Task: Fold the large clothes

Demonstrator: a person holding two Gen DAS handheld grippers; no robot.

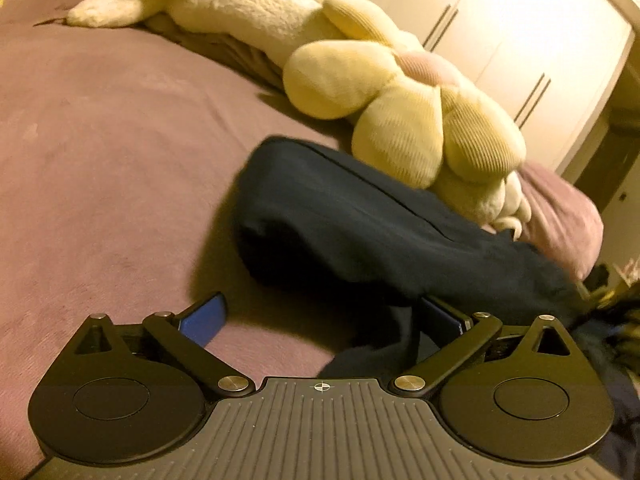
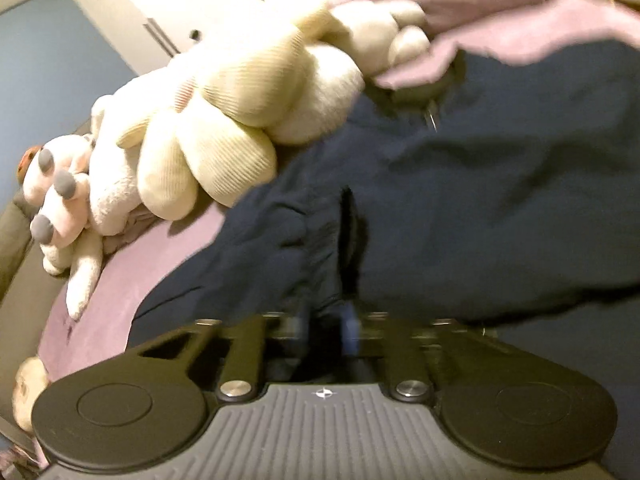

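A dark navy garment (image 1: pixel 352 232) lies bunched on a mauve bedspread (image 1: pixel 100 140), its far end rolled into a thick fold. My left gripper (image 1: pixel 320 320) is open over the bed; its blue left finger (image 1: pixel 204 316) is bare and the right finger (image 1: pixel 444 318) sits against the garment's edge, partly hidden. In the right wrist view the navy garment (image 2: pixel 460 200) fills the middle and right. My right gripper (image 2: pixel 328 328) is shut on a bunched fold of it, fingers mostly hidden by cloth and blur.
A large cream plush toy (image 1: pixel 360 92) lies along the far side of the bed, touching the garment; it also shows in the right wrist view (image 2: pixel 224 120). A mauve pillow (image 1: pixel 560 212) sits at the right. White wardrobe doors (image 1: pixel 500 20) stand behind.
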